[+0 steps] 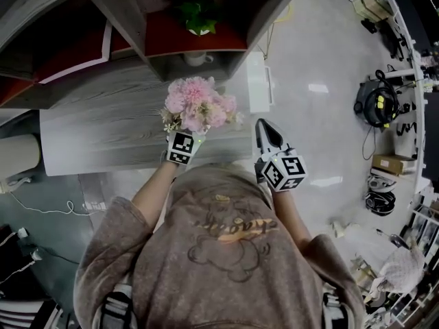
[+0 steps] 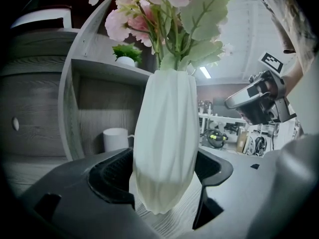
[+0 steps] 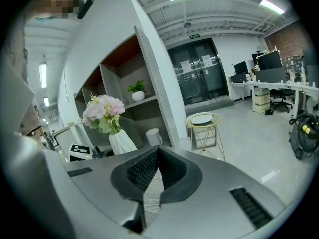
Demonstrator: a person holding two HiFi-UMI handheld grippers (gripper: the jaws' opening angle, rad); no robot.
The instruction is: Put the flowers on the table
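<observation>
Pink flowers stand in a white ribbed vase, and the vase sits between the jaws of the left gripper, which are clamped on its lower body from both sides. The head view places the bunch over the near edge of the grey wood-grain table, just in front of the shelf unit that holds a small potted plant and a white mug.

The carry looks nearly finished, since the vase is already above the table surface. Wood grain shows directly under its narrow foot in the left gripper view. Whether the foot touches the table or hangs just above it cannot be told. What seems left is to settle the vase, open the jaws and draw the gripper back without tipping it.

The right gripper hangs beside the flowers off the table's right end, its jaws together with nothing between them.

The vase's long axis runs vertical or close to it. Its tapered foot points down at the table, and its mouth, stems and blooms point up. From the right gripper view it appears to lean a little, which may only be the wide lens.
</observation>
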